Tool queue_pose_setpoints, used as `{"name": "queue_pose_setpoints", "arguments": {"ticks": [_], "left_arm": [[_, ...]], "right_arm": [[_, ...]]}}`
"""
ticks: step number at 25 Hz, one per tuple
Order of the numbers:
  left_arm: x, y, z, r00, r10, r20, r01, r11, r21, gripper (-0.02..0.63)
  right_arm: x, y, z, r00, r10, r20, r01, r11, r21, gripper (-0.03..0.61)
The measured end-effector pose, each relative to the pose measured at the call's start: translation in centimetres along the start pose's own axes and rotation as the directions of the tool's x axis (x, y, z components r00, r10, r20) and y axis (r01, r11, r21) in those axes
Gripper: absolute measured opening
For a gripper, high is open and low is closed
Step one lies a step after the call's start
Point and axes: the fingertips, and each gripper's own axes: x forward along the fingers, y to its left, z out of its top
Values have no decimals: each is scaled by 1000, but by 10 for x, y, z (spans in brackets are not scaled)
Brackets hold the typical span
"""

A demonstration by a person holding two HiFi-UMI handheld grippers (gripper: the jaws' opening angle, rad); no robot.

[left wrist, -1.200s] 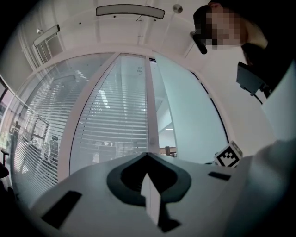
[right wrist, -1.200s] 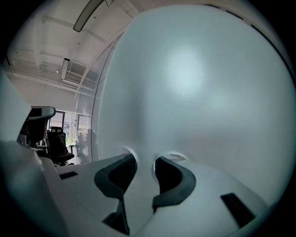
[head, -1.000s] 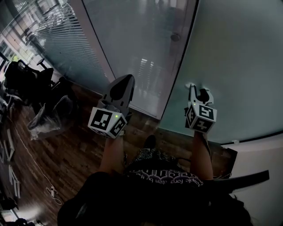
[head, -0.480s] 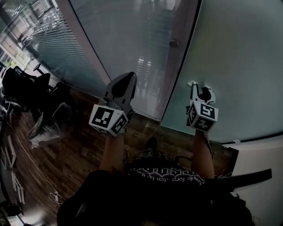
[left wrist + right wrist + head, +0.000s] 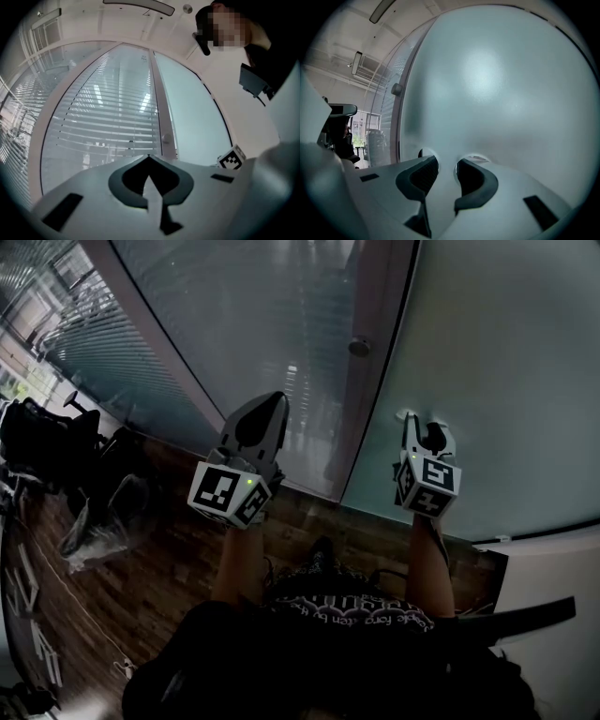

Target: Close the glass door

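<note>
- Glass door (image 5: 506, 381): large frosted panel, pale blue-green, standing upright on the right of the head view.
- Left edge: a dark line, just beside a grey vertical strip (image 5: 361, 399).
- Round knob (image 5: 359, 347): mounted high on that strip.
- Fully shut or not: cannot be told.

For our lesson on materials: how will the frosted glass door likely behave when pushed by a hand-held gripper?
The frosted glass door looks like one tall rigid pane, so it should move as a whole without flexing. Its smooth face may let the right hand-held gripper slip. Being large glass, it is likely heavy to start.
</note>
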Motion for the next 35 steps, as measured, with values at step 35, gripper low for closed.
{"name": "queue_pose_setpoints", "arguments": {"ticks": [35], "left_arm": [[37, 12, -3, 999, -38, 0, 38, 999, -15, 2]], "right_arm": [[21, -14, 5, 998, -67, -12, 67, 998, -2, 124]]}}
